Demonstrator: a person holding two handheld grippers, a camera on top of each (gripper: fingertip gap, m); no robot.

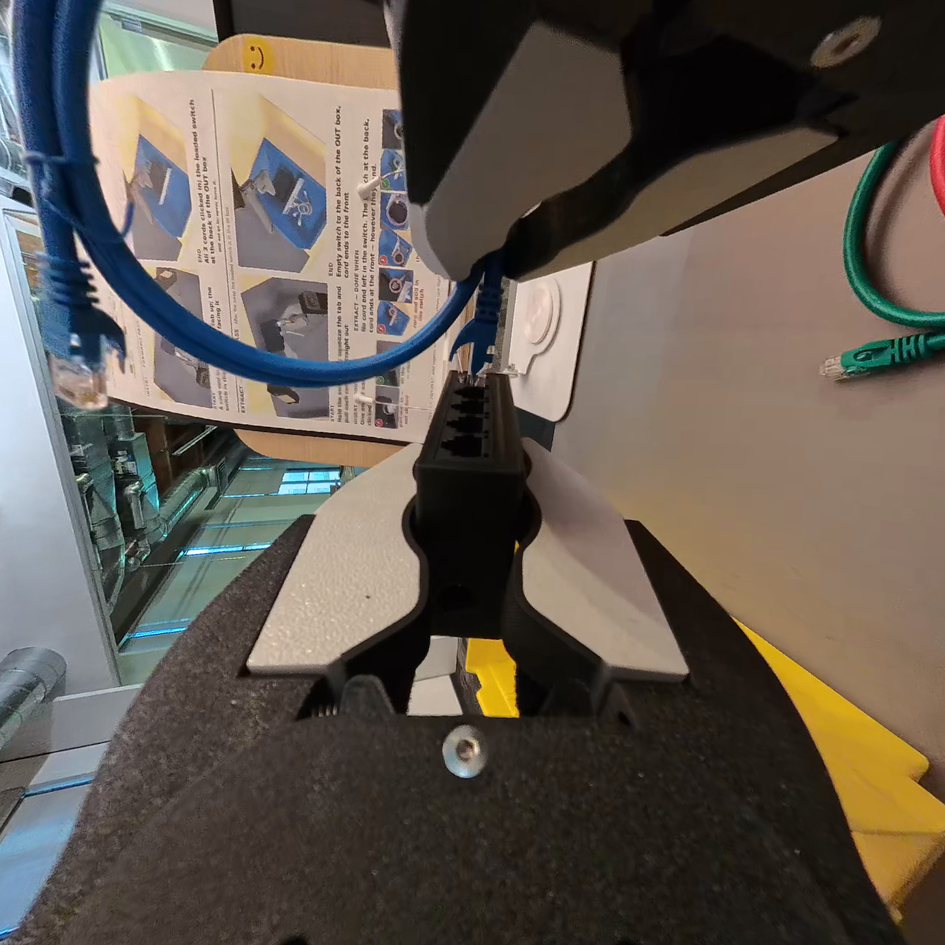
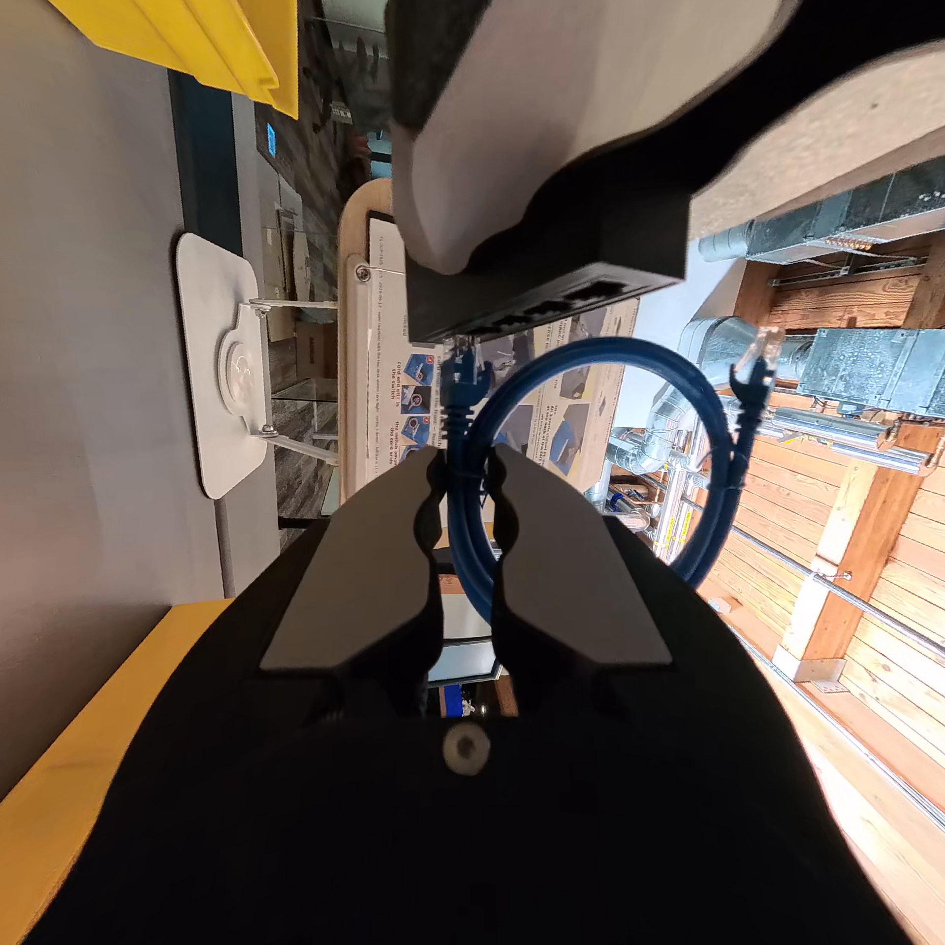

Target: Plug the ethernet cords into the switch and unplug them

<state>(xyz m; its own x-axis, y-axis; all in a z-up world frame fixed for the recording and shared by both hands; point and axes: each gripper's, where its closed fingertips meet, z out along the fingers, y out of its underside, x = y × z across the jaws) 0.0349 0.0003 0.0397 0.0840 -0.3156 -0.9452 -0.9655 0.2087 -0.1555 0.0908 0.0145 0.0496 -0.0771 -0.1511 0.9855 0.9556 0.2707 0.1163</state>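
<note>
My left gripper [image 1: 470, 460] is shut on the black switch [image 1: 468, 511], gripping its body with the row of ports facing sideways. My right gripper [image 2: 466, 455] is shut on the coiled blue ethernet cord [image 2: 588, 353], just behind one plug [image 2: 463, 381]. That plug's clear tip sits at the mouth of the end port of the switch [image 2: 511, 307]; I cannot tell if it is clicked in. In the left wrist view the right gripper [image 1: 480, 255] comes in from above with the blue plug [image 1: 483, 332]. The cord's other plug [image 1: 82, 373] hangs free.
A green cord [image 1: 879, 286] and part of a red cord [image 1: 938, 169] lie on the grey table [image 1: 741, 409]. An instruction sheet on a wooden board [image 1: 255, 230] stands behind, beside a white pad [image 2: 225, 358]. Yellow bins [image 2: 204, 41] sit at the table edges. Across from one pair of fingers to the other is roughly 6 centimetres.
</note>
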